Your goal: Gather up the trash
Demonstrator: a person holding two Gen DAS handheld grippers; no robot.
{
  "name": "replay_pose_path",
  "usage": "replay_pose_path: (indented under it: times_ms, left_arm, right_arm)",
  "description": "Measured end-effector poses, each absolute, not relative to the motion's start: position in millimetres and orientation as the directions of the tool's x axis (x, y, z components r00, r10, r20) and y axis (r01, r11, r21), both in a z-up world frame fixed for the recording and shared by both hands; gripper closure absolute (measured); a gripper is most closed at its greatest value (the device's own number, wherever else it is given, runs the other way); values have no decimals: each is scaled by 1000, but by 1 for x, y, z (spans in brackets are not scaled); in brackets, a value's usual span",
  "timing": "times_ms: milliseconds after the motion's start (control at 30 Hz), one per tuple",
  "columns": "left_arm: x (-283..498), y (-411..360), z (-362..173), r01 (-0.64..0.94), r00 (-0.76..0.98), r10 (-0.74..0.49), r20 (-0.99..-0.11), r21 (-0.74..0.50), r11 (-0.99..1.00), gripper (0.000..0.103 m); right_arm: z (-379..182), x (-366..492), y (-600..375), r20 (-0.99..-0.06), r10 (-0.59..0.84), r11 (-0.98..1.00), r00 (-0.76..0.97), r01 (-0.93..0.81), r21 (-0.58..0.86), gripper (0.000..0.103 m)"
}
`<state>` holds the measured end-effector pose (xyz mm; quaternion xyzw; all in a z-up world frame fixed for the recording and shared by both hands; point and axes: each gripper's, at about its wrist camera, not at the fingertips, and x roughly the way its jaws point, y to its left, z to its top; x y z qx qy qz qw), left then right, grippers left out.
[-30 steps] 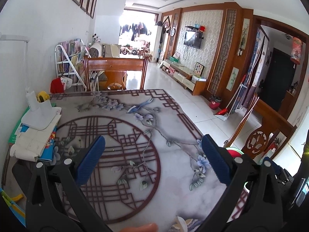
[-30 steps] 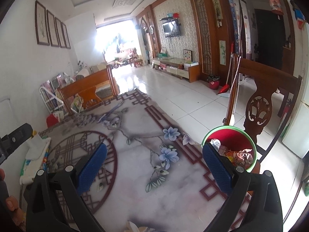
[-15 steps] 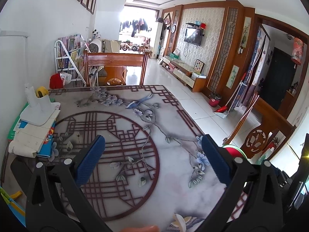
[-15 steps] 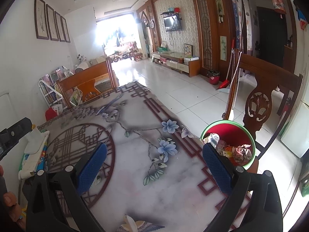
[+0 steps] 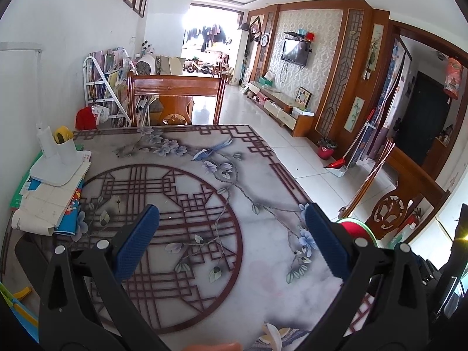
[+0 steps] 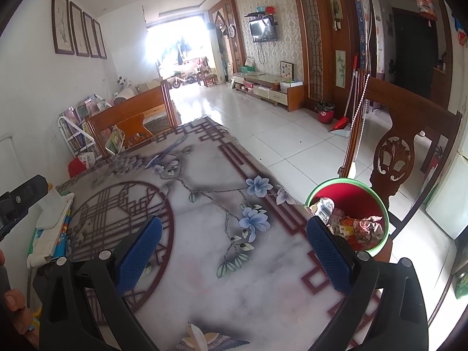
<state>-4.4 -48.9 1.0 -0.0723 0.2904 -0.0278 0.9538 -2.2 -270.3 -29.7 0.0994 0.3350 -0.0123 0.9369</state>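
A red trash bin with a green rim [image 6: 348, 188] stands beside the table's right edge, holding crumpled wrappers [image 6: 355, 226]; in the left wrist view only a slice of it [image 5: 355, 228] shows behind the right finger. My left gripper [image 5: 232, 242] is open and empty above the patterned table top [image 5: 181, 204]. My right gripper [image 6: 234, 251] is open and empty above the table [image 6: 222, 263], its right finger next to the bin. No loose trash shows on the table.
A white lamp base on stacked papers and books [image 5: 52, 184] sits at the table's left edge. A wooden chair [image 5: 175, 99] stands at the far end and another [image 6: 406, 146] right of the bin. A small red bucket [image 6: 324, 114] and dustpan sit by the far wall.
Both grippers have pulled back and risen slightly, so more of the table's far end and floor shows. Both stay open and empty.
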Motion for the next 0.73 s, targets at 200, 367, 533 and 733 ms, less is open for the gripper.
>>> replay_pose_path:
  times_ms: [200, 367, 533, 733]
  left_arm:
    - [-1, -48, 0, 6, 823, -95, -560, -158, 987, 5]
    - [2, -48, -2, 25, 818, -122, -562, -176, 984, 5]
    - [5, -52, -4, 21, 815, -112, -568, -165, 986, 5]
    - [7, -51, -19, -12, 794, -71, -604, -133, 991, 5]
  right_arm:
    - [-32, 0, -271, -637, 45, 981, 769, 86, 173, 7]
    - [-34, 2, -273, -646, 46, 980, 762, 90, 175, 7]
    - [-48, 9, -275, -676, 59, 981, 735, 83, 176, 7]
    - [-106, 48, -276, -715, 82, 991, 695, 22, 135, 8]
